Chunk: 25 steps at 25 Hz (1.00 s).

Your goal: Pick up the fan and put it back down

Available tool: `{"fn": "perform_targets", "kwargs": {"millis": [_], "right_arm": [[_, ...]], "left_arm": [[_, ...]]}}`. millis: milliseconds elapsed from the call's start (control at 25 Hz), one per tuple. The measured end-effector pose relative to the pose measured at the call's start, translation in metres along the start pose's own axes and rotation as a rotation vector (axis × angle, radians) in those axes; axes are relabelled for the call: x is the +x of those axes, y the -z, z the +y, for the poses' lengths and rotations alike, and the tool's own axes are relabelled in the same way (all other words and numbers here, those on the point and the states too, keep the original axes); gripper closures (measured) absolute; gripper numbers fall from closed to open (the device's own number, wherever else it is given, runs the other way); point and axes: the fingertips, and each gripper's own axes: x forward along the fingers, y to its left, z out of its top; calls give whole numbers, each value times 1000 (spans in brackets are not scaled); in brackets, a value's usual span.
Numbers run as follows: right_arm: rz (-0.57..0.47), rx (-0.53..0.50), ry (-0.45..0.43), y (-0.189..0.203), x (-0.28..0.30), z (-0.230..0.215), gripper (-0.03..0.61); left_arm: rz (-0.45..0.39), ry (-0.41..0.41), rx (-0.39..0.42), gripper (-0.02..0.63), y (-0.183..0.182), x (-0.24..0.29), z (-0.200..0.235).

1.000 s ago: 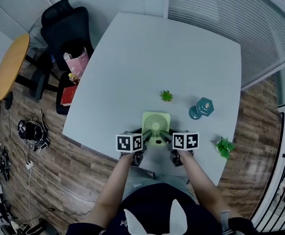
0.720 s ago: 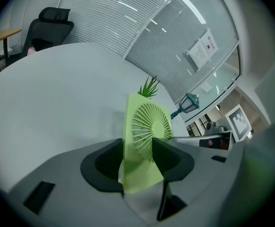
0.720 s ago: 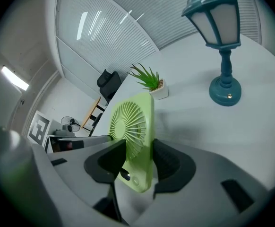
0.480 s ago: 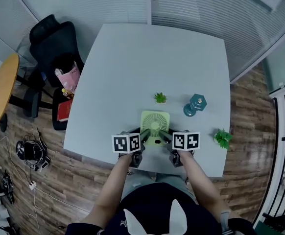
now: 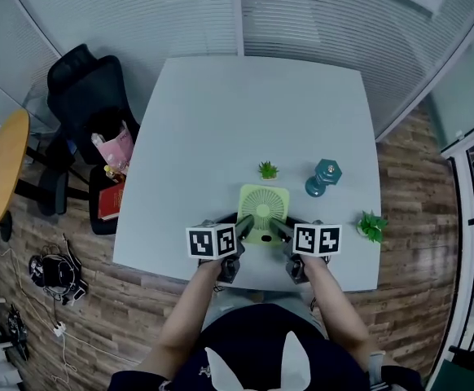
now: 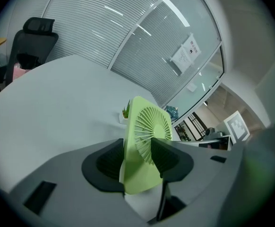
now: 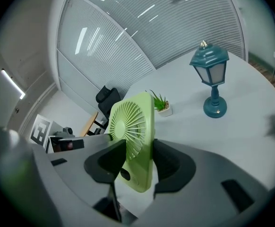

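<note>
A light green square fan [image 5: 263, 210] is held upright between my two grippers, just above the white table [image 5: 245, 112] near its front edge. My left gripper [image 5: 243, 225] grips the fan's left edge; its jaws are closing, with the pads on both faces of the fan [image 6: 144, 141]. My right gripper [image 5: 279, 228] is shut on the right edge, one pad on the grille and one on the back of the fan [image 7: 133, 136]. In the gripper views, the left gripper [image 6: 137, 160] and right gripper [image 7: 137, 162] each hold the fan tilted.
A teal lantern lamp [image 5: 322, 177] stands right of the fan, a small potted plant [image 5: 267, 170] just behind it, and another plant [image 5: 372, 226] at the table's right edge. A black chair [image 5: 82, 88] and a round wooden table [image 5: 1, 165] stand to the left.
Both grippers have lifted with the fan between them. The head view has shifted, so the table and room now sit lower and more centred in the picture.
</note>
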Motion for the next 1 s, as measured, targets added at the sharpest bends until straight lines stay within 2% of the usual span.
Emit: {"fn": "perform_targets", "kwargs": {"millis": [160,480,800,1000], "right_arm": [[-38,0,10,-8,-11,13,397],[-81,-4,-4,-9,-29,42,405],[-84,31,-4,11,-34,55,403],[-91,42,34,21,-35,55,403]], "left_arm": [[-12,29,27,420,-12,-12,-9],[-27,88,24,426,-18,-43,-17],[-13,95,-29,430,-4,-62,-14],[20,80,-6,430,6,-62,-12]]}}
